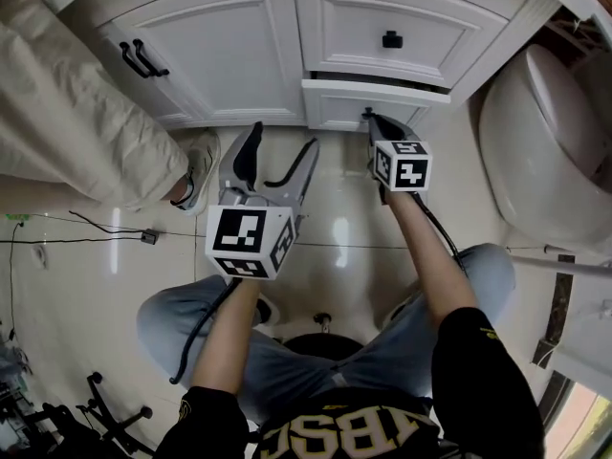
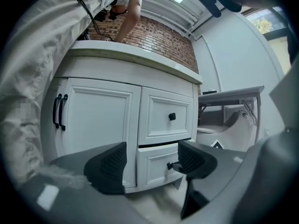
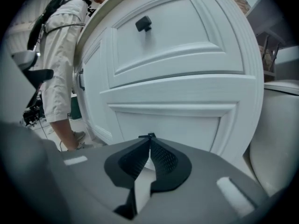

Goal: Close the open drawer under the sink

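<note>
Around the tiled floor (image 1: 337,220)
A white toilet (image 1: 545,142) stood at right; a person (image 1: 67,113) in beige trousers stood at left, near thin cables (image 1: 86,224).

1. Cabinet door (image 1: 220,55) and open drawer (image 1: 368,103), at 12 o'clock in the head view: white-painted, smooth, satin.
2. Upper knob (image 1: 392,39): black, matt.
3. Floor (image 1: 335,228): pale tiles, glossy, mirroring light.
4. Toilet (image 1: 540,151), at 3 o'clock: glossy, ceramic-looking.
5. Left hand-held gripper (image 2: 152,164): pads (image 2: 110,166) black, matt, finely ribbed; shell grey, smooth plastic.
6. Wall (image 2: 159,38), at 12 o'clock in the left gripper view: rough brick.
</note>
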The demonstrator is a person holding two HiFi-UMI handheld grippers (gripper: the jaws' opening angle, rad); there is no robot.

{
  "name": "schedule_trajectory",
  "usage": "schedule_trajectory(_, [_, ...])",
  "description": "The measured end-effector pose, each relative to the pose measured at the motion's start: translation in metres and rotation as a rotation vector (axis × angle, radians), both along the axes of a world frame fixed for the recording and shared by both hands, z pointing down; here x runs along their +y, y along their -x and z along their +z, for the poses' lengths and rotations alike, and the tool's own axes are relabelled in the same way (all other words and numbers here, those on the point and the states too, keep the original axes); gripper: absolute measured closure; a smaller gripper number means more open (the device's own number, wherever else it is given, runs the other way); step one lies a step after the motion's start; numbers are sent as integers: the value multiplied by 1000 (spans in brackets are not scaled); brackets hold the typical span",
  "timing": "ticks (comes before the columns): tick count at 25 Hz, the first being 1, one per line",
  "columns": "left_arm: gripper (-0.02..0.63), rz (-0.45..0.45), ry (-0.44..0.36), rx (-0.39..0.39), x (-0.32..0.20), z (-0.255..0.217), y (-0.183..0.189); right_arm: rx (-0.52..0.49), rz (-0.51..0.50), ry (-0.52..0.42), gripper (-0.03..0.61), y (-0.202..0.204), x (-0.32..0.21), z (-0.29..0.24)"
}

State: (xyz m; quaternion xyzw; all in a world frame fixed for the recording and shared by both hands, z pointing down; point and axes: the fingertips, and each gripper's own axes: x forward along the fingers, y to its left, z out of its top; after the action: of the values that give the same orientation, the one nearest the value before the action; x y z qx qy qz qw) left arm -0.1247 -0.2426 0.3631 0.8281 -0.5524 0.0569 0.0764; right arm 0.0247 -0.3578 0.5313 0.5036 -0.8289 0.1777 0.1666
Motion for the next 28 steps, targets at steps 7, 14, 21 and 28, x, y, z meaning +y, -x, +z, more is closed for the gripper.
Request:
schedule_trajectory(7, [267,-21,-15,4,-21,-5,11,215,25,-57,565,4,-26,-6])
schedule_trajectory(14, [267,-35,-14,-9,-34,-9,15,196,-10,-48,558,3,-26,-3])
schedule_trajectory(21, [267,31,-33,-6,-19,-16,-10,123,-57,-21,564,4,-29,-5])
schedule_trajectory(28, [267,63,-68,32,-13,-40,-16,-38,-164,-141,572,51,32,-74])
